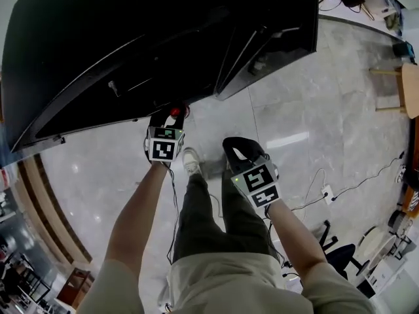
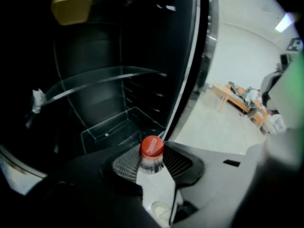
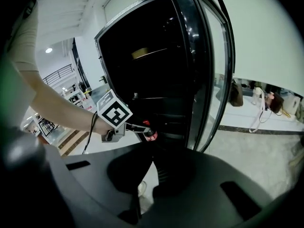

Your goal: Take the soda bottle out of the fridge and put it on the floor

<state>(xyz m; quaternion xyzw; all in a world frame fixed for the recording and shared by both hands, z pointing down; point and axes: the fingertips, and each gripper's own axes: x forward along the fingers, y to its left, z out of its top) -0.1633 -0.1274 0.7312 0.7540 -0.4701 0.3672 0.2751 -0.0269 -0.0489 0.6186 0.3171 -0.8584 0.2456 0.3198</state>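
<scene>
Before the tall black fridge (image 1: 131,38), whose door (image 1: 262,51) hangs open over the pale stone floor (image 1: 294,110), the person stands with both grippers held out low. Inside, the glass shelves (image 2: 104,80) look nearly bare, apart from a yellowish box (image 2: 71,4) near the top. The soda bottle (image 2: 153,164) is clear of the cabinet and hangs in the air just in front of it, above the floor and near the person's shoe (image 1: 190,160).

By my reading the taking-out is done and the carry to the floor is in hand. The next move calls for bringing the bottle down upright onto bare floor clear of the feet and the door, and letting go only once its base sits flat. Held by the neck, it may swing.

The left gripper (image 2: 152,167) has its jaws partly apart and clamped on the bottle's neck, just under the red cap (image 2: 152,146), with a ribbed pad on each side. The right gripper (image 3: 151,167) points down at the floor, its jaws together and empty.
</scene>
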